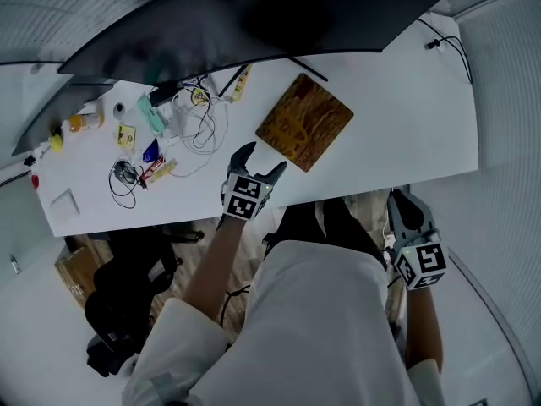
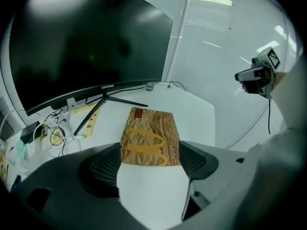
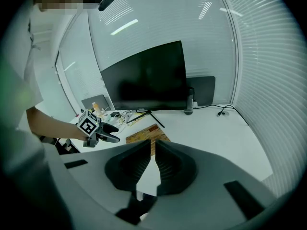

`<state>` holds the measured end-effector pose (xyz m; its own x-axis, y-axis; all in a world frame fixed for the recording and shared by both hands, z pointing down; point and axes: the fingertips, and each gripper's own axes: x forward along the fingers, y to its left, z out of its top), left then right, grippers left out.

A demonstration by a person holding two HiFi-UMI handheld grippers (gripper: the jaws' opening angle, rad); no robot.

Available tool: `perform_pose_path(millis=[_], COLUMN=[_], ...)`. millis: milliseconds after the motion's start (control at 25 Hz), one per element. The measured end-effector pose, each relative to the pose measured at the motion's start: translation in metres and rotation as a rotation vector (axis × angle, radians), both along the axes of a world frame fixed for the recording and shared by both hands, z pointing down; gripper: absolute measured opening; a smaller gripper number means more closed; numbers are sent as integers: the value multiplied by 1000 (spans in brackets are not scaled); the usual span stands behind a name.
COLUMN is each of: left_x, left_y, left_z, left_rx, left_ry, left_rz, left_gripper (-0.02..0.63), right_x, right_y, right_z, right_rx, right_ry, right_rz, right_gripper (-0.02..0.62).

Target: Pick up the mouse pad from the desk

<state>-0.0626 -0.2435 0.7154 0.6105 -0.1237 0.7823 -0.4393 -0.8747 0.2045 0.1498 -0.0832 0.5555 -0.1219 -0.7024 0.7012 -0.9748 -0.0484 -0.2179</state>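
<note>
Head view: mouse pad (image 1: 304, 122) lies flat on the desk (image 1: 397, 117), just ahead of the left gripper (image 1: 260, 157) tips; right gripper (image 1: 404, 205) sits off the desk edge, well apart. Left gripper view: jaws wide, empty, pad just beyond them. Right gripper view: jaws nearly together, empty.

1. One white worktop (image 1: 406, 117).
2. One brown mouse pad (image 1: 304, 122), lying near the worktop's front edge.
3. One large curved monitor (image 1: 254, 15), along the back edge.
4. Two hand-held grippers, the left hand-held gripper (image 1: 260, 161) and the right hand-held gripper (image 1: 407, 203), each carrying one marker cube (image 1: 245, 197).
5. One small orange bottle (image 1: 84, 123), toward the worktop's left end.
6. One black chair (image 1: 127, 286) and one cardboard box (image 1: 74, 269), both on the floor.
7. The cables (image 1: 199, 121) at the left end are too tangled to count.
</note>
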Motion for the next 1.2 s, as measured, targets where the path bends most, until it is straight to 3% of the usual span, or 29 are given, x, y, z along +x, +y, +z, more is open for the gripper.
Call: perform_pose_path(millis=[360, 720, 920, 1200], left_x=[6, 4, 2, 3], left_y=[-29, -29, -28, -29], left_z=[58, 98, 109, 107], left_rx=[51, -34, -70, -57], left_ry=[-153, -291, -333, -348], left_rz=[98, 244, 251, 239], left_gripper=[373, 392, 397, 393], right_x=[-6, -7, -9, -11], right_y=[16, 25, 28, 29], right_z=[19, 31, 34, 37], right_rx=[-48, -79, -84, -97], right_ry=[-15, -30, -33, -38], right_rz=[50, 92, 100, 118], right_gripper=[48, 48, 48, 48])
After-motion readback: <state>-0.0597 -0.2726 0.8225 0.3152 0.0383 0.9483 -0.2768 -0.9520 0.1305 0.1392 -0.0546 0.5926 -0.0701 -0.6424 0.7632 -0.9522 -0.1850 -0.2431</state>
